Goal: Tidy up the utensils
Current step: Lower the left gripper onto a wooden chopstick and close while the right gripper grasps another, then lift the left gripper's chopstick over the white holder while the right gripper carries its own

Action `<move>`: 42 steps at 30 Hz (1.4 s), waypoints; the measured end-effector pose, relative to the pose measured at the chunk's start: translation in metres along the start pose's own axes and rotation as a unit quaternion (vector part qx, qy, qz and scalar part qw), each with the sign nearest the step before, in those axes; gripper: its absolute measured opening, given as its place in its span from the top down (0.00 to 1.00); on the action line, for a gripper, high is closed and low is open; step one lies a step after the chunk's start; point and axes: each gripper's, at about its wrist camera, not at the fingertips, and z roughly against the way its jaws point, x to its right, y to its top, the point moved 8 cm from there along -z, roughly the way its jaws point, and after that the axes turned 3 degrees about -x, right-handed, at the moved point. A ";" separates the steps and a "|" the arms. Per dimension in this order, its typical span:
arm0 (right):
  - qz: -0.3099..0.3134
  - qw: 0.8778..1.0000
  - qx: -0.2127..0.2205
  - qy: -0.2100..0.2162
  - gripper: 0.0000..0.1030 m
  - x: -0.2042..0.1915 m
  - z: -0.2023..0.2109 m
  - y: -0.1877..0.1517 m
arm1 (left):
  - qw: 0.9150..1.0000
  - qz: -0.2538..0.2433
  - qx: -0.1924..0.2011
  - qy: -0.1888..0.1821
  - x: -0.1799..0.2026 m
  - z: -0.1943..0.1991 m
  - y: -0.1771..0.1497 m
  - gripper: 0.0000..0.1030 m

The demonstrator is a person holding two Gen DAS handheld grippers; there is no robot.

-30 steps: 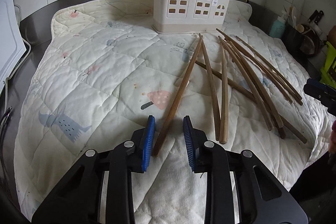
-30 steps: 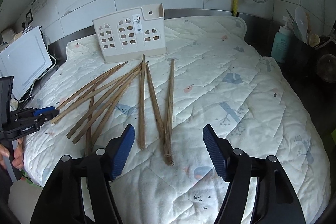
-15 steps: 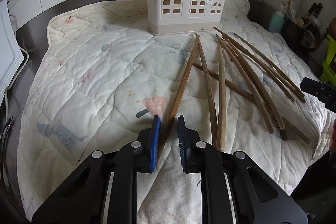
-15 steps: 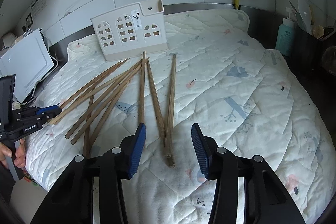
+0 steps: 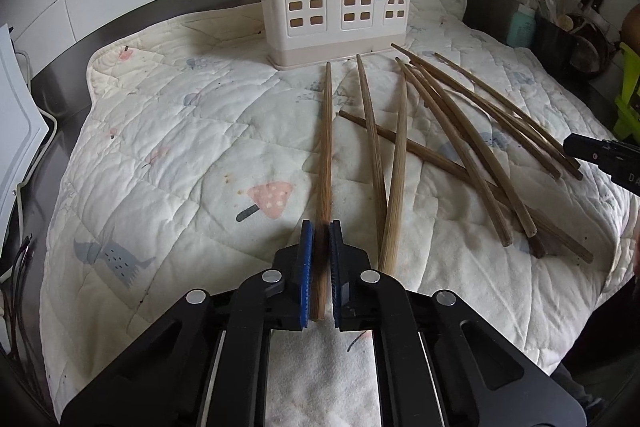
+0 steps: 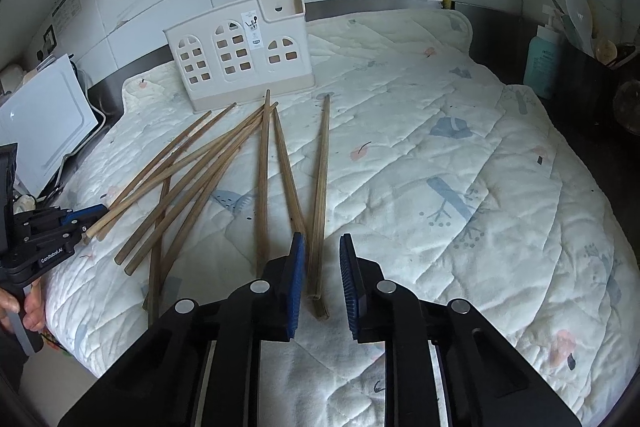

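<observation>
Several long wooden chopsticks (image 5: 440,131) lie spread on a quilted white cloth (image 5: 168,155) in front of a beige utensil holder (image 5: 332,11) with arched cut-outs. My left gripper (image 5: 320,235) is shut on the near end of one chopstick (image 5: 326,147), which points toward the holder. In the right wrist view my right gripper (image 6: 322,247) stands partly open around the near end of another chopstick (image 6: 320,187), its blue pads not touching it. The holder (image 6: 240,55) stands at the far end of the cloth there too.
A white board (image 6: 44,123) leans at the left. A teal bottle (image 6: 540,63) and a dark pot of kitchen tools (image 6: 592,59) stand at the right. Pipes and tiled wall lie behind. The cloth (image 6: 460,167) is bare on its right half.
My left gripper closed onto the chopstick and lifted its near end, swinging it straighter. My right gripper moved forward and narrowed around another chopstick.
</observation>
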 end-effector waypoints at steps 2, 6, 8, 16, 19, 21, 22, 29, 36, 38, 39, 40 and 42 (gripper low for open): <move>0.003 1.000 0.000 0.000 0.88 -0.001 0.000 0.000 | 1.000 0.009 -0.001 -0.006 -0.002 -0.001 0.001 0.93; -0.002 1.000 -0.001 0.002 0.93 0.000 -0.004 0.001 | 1.000 0.006 -0.001 -0.005 -0.002 -0.001 0.000 0.93; -0.002 1.000 -0.004 0.000 0.93 0.000 -0.007 0.002 | 1.000 0.008 -0.001 -0.007 -0.002 -0.001 0.000 0.93; 0.002 1.000 -0.018 -0.004 0.93 0.002 -0.021 0.000 | 1.000 0.013 0.000 -0.012 -0.003 -0.002 -0.001 0.92; -0.001 1.000 -0.015 0.000 0.93 0.003 -0.021 0.001 | 1.000 0.016 -0.001 -0.020 -0.004 -0.001 0.000 0.93; 0.001 1.000 -0.013 -0.003 0.93 0.002 -0.019 0.001 | 1.000 0.012 0.000 -0.018 -0.004 -0.001 0.000 0.93; 0.001 1.000 -0.010 -0.005 0.93 0.003 -0.017 0.002 | 1.000 0.012 0.001 -0.017 -0.004 0.000 0.000 0.93; 0.021 0.999 0.038 -0.010 0.93 -0.004 0.023 0.021 | 0.999 0.026 0.034 -0.024 -0.003 0.023 0.007 0.94; 0.053 0.995 0.086 -0.012 0.93 -0.017 0.061 0.051 | 0.995 0.046 0.072 -0.049 -0.001 0.057 0.021 0.95; 0.059 0.994 0.092 -0.007 0.93 -0.020 0.065 0.059 | 0.995 0.044 0.076 -0.047 0.000 0.063 0.023 0.95; 0.064 0.994 0.093 -0.004 0.93 -0.022 0.067 0.063 | 0.995 0.043 0.077 -0.046 0.000 0.065 0.024 0.95; 0.067 0.993 0.095 -0.001 0.93 -0.023 0.069 0.067 | 0.995 0.044 0.079 -0.044 -0.001 0.067 0.026 0.95; 0.071 0.993 0.098 0.010 0.94 -0.025 0.073 0.076 | 0.994 0.051 0.085 -0.046 -0.004 0.073 0.031 0.95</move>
